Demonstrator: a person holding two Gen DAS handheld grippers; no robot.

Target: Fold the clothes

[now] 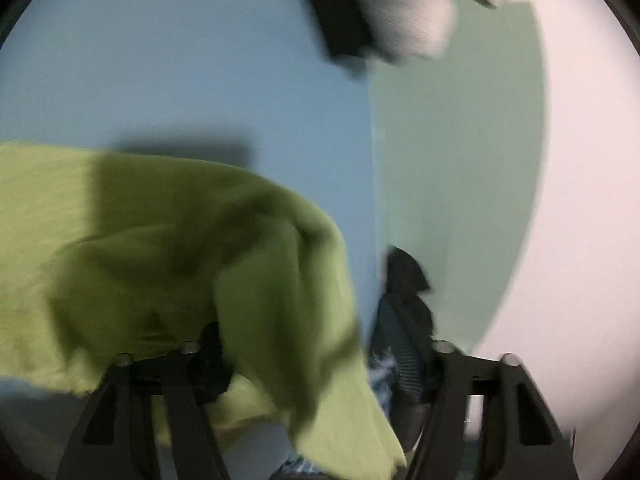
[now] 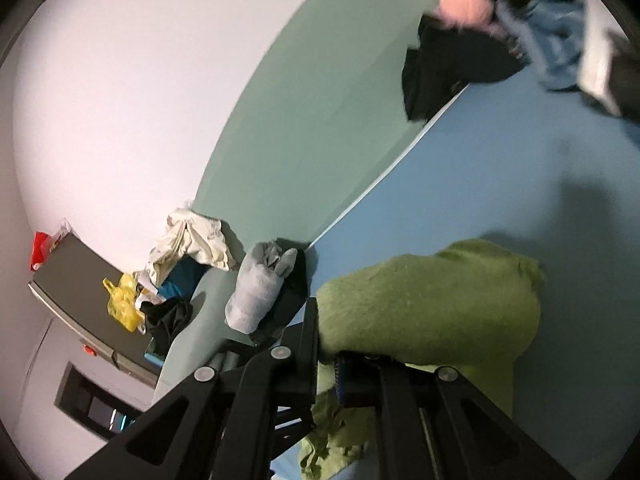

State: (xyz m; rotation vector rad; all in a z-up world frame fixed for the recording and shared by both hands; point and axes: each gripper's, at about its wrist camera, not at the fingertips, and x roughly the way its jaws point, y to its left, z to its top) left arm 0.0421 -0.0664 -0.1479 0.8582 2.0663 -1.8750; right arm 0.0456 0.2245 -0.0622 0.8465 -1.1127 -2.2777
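Green cloth: a fuzzy lime-green garment [image 1: 168, 248] hangs over the blue table [image 1: 200, 80], near both claws, its cloth draped and bunched rather than lying flat.
Left claw: the left claw [image 1: 304, 364] has the garment falling across and between its fingers; I cannot tell whether they are pinching it or merely spread beneath it.
Right claw: the right claw [image 2: 326, 356] is pinching a thick bunch of the green garment [image 2: 432, 304], which bulges out just past its tips.
Handling: by my judgement the cloth is soft, light and limp, fleecy enough not to slip, and it will sag wherever it is unsupported.
Where to hold: best taken at an edge or corner, one in each claw, so the cloth spreads under its own weight.
Far side: a grey bundle [image 2: 256, 288] and dark clothes [image 2: 452, 68] lie at the table's far edge; a loose pile of clothes [image 2: 184, 252] sits beyond it.
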